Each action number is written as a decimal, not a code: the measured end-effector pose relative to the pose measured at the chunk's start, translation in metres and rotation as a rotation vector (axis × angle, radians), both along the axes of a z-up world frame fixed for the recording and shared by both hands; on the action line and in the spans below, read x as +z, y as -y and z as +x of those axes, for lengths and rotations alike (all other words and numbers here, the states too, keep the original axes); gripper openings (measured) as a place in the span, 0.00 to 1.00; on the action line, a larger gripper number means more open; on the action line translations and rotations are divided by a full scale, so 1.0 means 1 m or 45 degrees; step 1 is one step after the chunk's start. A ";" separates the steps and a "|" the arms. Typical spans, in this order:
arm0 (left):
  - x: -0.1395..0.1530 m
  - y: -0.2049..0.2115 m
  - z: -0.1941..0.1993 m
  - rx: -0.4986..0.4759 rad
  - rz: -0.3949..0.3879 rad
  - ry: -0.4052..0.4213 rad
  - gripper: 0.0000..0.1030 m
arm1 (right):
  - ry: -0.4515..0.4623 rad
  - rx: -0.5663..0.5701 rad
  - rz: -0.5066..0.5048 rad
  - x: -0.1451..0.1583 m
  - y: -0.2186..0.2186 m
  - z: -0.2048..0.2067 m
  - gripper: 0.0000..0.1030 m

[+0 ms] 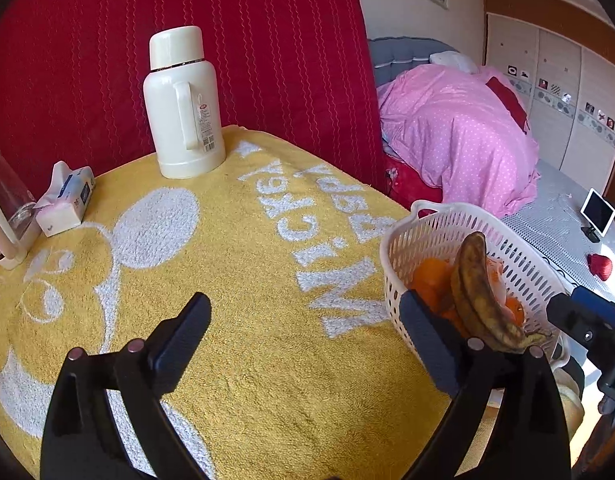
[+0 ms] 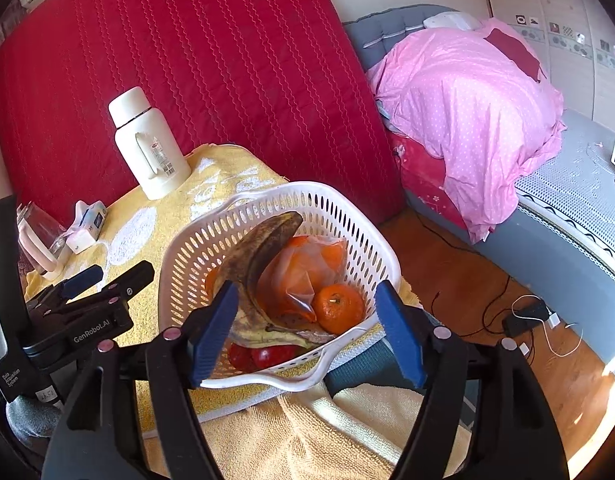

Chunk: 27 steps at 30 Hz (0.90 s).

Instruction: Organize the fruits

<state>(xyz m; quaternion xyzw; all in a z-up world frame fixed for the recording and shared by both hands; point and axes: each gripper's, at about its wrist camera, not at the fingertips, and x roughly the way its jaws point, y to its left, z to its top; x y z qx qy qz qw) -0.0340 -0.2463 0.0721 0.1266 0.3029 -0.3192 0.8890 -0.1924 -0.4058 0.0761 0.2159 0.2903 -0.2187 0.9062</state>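
A white slotted basket (image 2: 347, 200) stands at the right end of the yellow towel-covered table (image 1: 247, 280). In it lie a brown, overripe banana (image 2: 267, 248), a loose orange (image 2: 339, 308), a clear bag of orange fruit (image 2: 303, 272) and red fruit (image 2: 267, 354) at the bottom. My right gripper (image 2: 307, 312) is open, its blue pads straddling the basket's near rim without pressing on it. My left gripper (image 1: 303, 320) is open over bare towel, left of the basket (image 1: 447, 216) and its banana (image 1: 475, 292). Nothing is between its fingers.
A white thermos (image 1: 183, 104), a tissue pack (image 1: 65, 200) and a glass jug (image 1: 7, 208) stand along the table's far left. A red mattress (image 1: 227, 40) leans behind. To the right are a bed with a pink duvet (image 1: 459, 132) and cables on the floor (image 2: 527, 316).
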 end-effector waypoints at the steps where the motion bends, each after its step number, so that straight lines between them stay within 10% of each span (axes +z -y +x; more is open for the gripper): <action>1: 0.001 -0.002 -0.002 0.005 0.002 0.012 0.92 | 0.000 0.000 -0.004 0.001 -0.001 -0.001 0.81; 27: 0.027 -0.032 -0.031 0.023 -0.027 0.201 0.95 | -0.100 0.049 -0.247 0.014 -0.058 0.006 0.91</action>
